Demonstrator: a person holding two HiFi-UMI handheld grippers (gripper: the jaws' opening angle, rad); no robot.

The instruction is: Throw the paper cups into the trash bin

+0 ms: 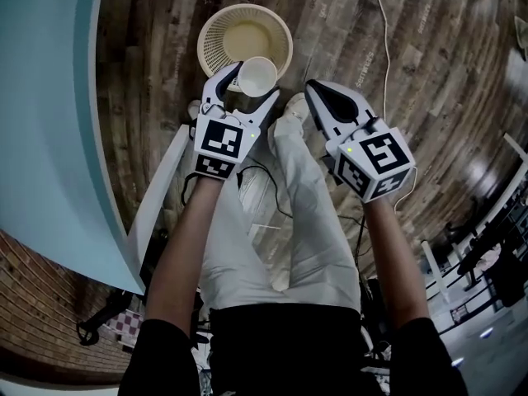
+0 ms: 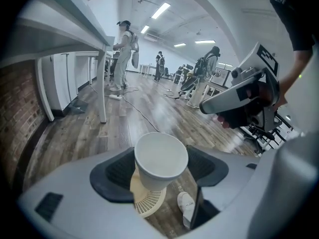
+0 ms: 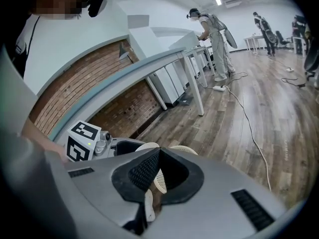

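Head view has the left tool [image 1: 250,85] pinching one white paper cup [image 1: 257,74] by its sides. The left gripper view shows both dark pads pressed against the cup wall and the cup's open mouth turned to the camera, plain white inside. The right tool [image 1: 312,89] hangs just beside it, and the right gripper view shows its jaws pressed together with nothing between them.

The count is two tools, one cup and one bin. The cup overlaps the near rim of the cream lattice trash bin [image 1: 279,33], which stands on the wooden floor [image 1: 429,73]. Inside the bin, the head view shows its pale bottom.

Both gripper views catch only a slice of the bin, the rest covered by cup or jaws. A white shoe [image 1: 290,106] stands near the bin. A pale blue tabletop [image 1: 41,97] is cut off at the left.
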